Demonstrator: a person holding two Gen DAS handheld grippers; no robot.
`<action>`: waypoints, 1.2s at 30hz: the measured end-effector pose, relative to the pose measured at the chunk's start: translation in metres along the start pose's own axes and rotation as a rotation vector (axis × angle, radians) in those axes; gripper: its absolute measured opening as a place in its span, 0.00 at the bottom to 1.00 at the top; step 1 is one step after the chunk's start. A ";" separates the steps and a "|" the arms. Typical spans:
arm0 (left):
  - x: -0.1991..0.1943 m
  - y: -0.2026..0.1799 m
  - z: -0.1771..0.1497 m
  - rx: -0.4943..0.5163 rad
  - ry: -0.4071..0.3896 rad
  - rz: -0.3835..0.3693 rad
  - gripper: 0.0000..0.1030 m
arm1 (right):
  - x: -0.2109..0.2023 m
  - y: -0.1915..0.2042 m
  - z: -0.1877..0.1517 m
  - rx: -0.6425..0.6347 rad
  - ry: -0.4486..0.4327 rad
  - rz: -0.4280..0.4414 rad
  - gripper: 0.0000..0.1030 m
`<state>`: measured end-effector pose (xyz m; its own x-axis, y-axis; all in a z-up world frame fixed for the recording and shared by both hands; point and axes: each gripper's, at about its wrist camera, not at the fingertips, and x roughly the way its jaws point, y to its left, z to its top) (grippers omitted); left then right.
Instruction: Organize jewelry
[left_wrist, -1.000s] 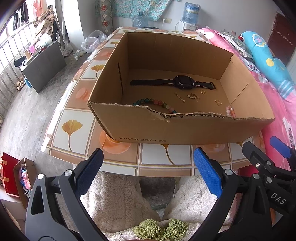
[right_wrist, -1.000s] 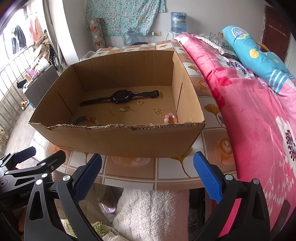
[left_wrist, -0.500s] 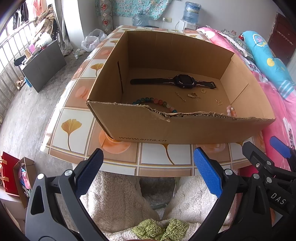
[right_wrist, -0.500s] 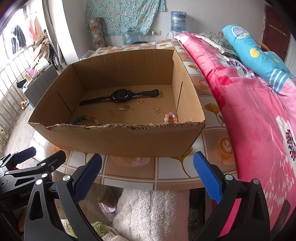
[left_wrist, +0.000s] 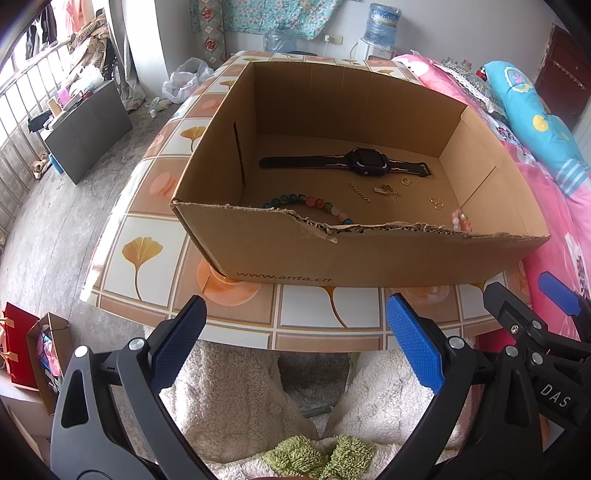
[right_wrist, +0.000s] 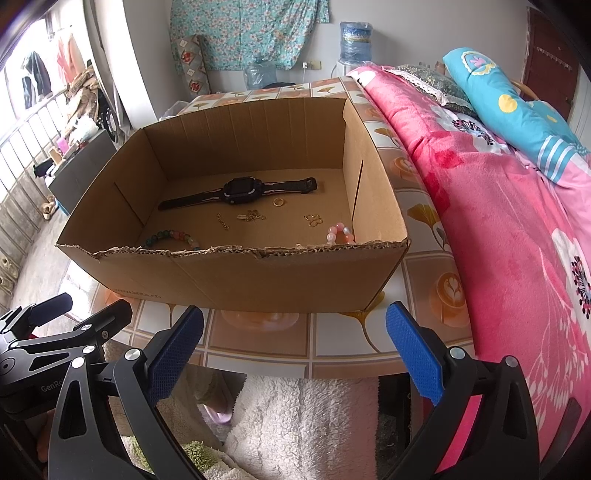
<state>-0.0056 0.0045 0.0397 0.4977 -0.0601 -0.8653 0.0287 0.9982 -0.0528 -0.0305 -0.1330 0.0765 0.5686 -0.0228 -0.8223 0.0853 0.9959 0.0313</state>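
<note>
An open cardboard box (left_wrist: 295, 254) (right_wrist: 258, 280) stands on the tiled table. Inside lie a black watch (left_wrist: 364, 160) (right_wrist: 240, 190), a multicoloured bead bracelet (left_wrist: 306, 203) (right_wrist: 171, 236), a pink bead bracelet (left_wrist: 460, 219) (right_wrist: 340, 234), a gold chain (left_wrist: 360, 192) (right_wrist: 222, 220), a gold clasp piece (left_wrist: 386, 191) (right_wrist: 251, 216), a gold ring (left_wrist: 405, 181) (right_wrist: 279, 201) and gold earrings (left_wrist: 436, 202) (right_wrist: 313, 220). My left gripper (left_wrist: 295, 343) and right gripper (right_wrist: 295, 343) both hang open and empty before the table's near edge, short of the box.
A bed with a pink blanket (right_wrist: 498, 221) runs along the table's right side. The table edge (left_wrist: 240, 332) is just ahead of the fingers. White fleece-covered legs (left_wrist: 240, 387) of a person sit below. A dark cabinet (left_wrist: 85, 129) and bags (left_wrist: 26, 350) stand left.
</note>
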 end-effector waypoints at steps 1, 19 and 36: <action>0.000 0.000 0.000 -0.001 0.001 -0.002 0.91 | 0.000 0.000 0.000 0.000 0.001 0.000 0.94; 0.001 0.000 -0.001 -0.003 0.002 -0.003 0.91 | 0.001 -0.001 -0.001 0.004 0.004 0.004 0.94; 0.002 0.000 -0.002 -0.003 0.003 -0.001 0.91 | 0.001 -0.002 -0.001 0.005 0.005 0.005 0.94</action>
<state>-0.0062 0.0040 0.0372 0.4951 -0.0609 -0.8667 0.0269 0.9981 -0.0548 -0.0305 -0.1349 0.0748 0.5650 -0.0175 -0.8249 0.0869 0.9955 0.0384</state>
